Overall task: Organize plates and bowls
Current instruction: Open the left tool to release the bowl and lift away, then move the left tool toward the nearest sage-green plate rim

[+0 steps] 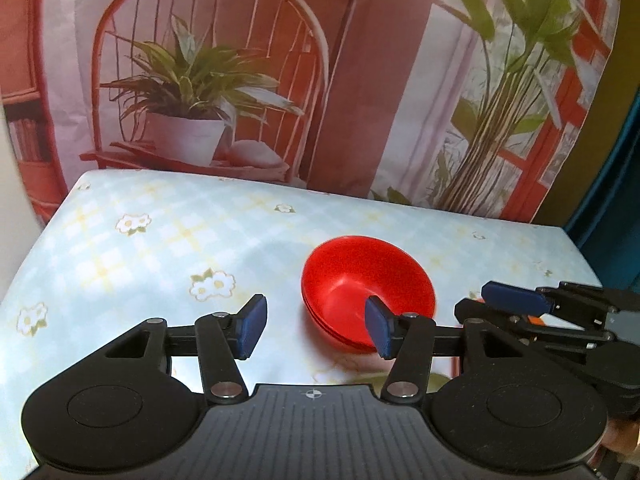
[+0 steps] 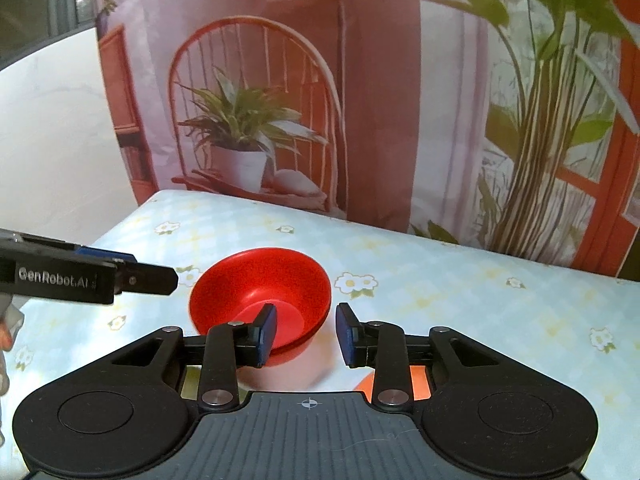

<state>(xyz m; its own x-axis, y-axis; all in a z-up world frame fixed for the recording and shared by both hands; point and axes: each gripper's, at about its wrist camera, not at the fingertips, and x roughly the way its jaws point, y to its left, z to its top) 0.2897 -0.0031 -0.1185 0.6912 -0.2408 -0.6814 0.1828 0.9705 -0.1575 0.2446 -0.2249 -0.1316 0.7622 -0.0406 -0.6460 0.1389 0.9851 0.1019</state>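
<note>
We judge the stacked red bowls (image 2: pixel 260 300) light, stiff and slick, best pinched at the four o'clock rim; right gripper (image 2: pixel 306 334) and left gripper (image 1: pixel 316 326) gape empty.

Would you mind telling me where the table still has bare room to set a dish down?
The broad stretch of tablecloth left of the red bowls, out to the table's left edge, lies bare. Another open stretch runs right of the bowls toward the far right corner. It is crowded near the bowls, where the left gripper and right gripper hover.
</note>
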